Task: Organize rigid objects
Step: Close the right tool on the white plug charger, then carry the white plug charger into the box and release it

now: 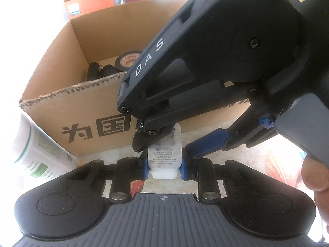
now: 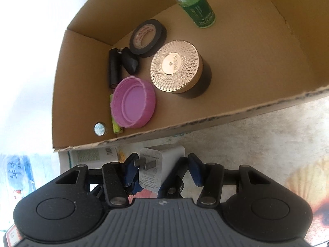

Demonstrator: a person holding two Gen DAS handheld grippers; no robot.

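A white charger stands on the stone tabletop just in front of the open cardboard box. My left gripper is shut on the charger's lower part, with a blue pad pressed on each side. My right gripper reaches in from the upper right and straddles the charger's top. In the right wrist view the charger shows its metal prongs between the right gripper's fingers. The right pad stands clear of it, so this gripper is open.
The box holds a black tape roll, a gold-lidded jar, a pink lid, a green bottle and small dark items. A white bottle with a green label lies left of the charger. A thumb shows at the right.
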